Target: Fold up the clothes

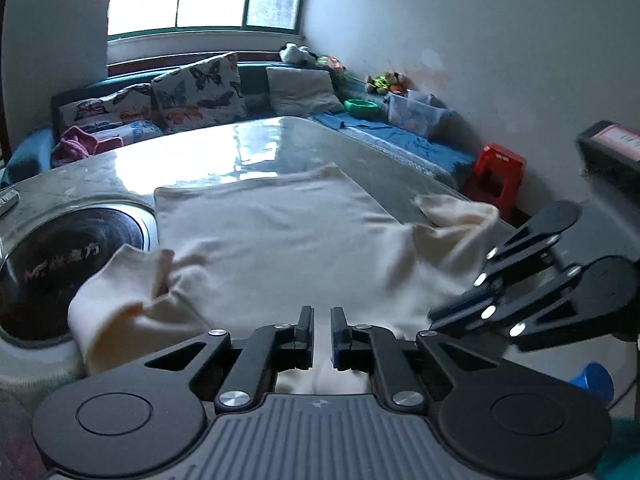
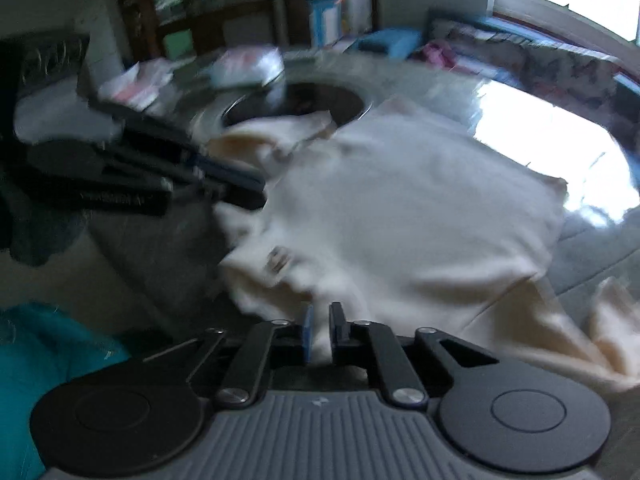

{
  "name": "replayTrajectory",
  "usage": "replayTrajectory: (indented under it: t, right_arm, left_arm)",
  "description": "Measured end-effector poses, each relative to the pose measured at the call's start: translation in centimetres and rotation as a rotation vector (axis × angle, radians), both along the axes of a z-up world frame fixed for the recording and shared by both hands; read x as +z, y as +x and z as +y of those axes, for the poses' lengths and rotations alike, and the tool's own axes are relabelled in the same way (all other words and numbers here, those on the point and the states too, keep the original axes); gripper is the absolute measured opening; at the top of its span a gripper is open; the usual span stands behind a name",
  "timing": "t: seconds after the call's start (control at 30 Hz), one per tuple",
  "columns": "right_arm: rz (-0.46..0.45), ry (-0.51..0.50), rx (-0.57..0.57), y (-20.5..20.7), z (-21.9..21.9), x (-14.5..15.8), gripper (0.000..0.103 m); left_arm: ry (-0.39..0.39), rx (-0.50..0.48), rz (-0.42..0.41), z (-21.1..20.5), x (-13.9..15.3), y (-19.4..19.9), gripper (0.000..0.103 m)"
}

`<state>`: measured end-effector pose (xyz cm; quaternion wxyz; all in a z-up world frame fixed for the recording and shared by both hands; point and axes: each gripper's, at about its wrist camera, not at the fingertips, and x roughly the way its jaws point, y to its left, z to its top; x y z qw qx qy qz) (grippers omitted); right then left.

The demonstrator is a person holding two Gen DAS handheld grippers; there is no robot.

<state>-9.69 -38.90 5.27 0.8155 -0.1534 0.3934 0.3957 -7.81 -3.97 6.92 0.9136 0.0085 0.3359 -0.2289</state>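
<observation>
A cream T-shirt lies spread on the glass table, hem toward the far side and sleeves bunched out to both sides. My left gripper is at the shirt's near edge, its jaws almost together with cream fabric pinched between them. The right gripper reaches in from the right to the same near edge. In the blurred right wrist view, the shirt fills the middle. The right gripper has cloth between its narrow jaws, and the left gripper touches the shirt's far-left edge.
A round dark recess sits in the table under the shirt's left sleeve. A sofa with butterfly cushions, a clear box and a red stool stand beyond the table. Packets lie on the table's far side.
</observation>
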Motion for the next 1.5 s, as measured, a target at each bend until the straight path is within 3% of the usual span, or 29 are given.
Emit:
replayTrajectory:
  t: [0.13, 0.3, 0.37, 0.7, 0.83, 0.9, 0.97, 1.13, 1.33, 1.5]
  right_arm:
    - [-0.050, 0.018, -0.104, 2.5, -1.0, 0.3, 0.021]
    - [-0.031, 0.058, -0.217, 6.3, -2.3, -1.6, 0.024]
    - [-0.011, 0.058, -0.250, 7.2, -2.7, -2.6, 0.024]
    - [0.022, 0.059, -0.265, 7.2, -3.3, -4.2, 0.037]
    - [0.023, 0.059, -0.262, 7.2, -3.0, -4.2, 0.042]
    - [0.022, 0.060, -0.262, 7.1, -3.0, -4.1, 0.044]
    - [0.021, 0.059, -0.263, 7.1, -2.9, -4.1, 0.046]
    - [0.020, 0.055, -0.263, 7.1, -2.8, -4.1, 0.046]
    - [0.013, 0.043, -0.261, 7.0, -2.5, -4.1, 0.049]
    - [0.011, 0.041, -0.261, 7.0, -2.5, -4.1, 0.050]
  left_arm:
    - [-0.005, 0.016, 0.037, -0.8, -1.4, 2.1, 0.011]
    - [-0.024, 0.107, 0.043, 0.9, -1.8, 4.0, 0.018]
    - [-0.033, 0.147, 0.044, 1.6, -1.9, 4.7, 0.029]
    - [-0.025, 0.407, 0.018, 6.3, -2.5, 8.5, 0.033]
    - [0.001, 0.409, 0.027, 6.6, -3.4, 9.5, 0.043]
    - [0.013, 0.402, 0.033, 6.4, -3.9, 9.9, 0.043]
    - [0.012, 0.415, 0.036, 6.4, -4.3, 10.3, 0.039]
    - [-0.050, 0.435, 0.026, 7.6, -4.3, 10.1, 0.008]
    - [-0.094, 0.537, -0.070, 11.2, -1.9, 8.2, 0.005]
    - [-0.080, 0.665, -0.129, 15.6, -0.3, 5.7, 0.005]
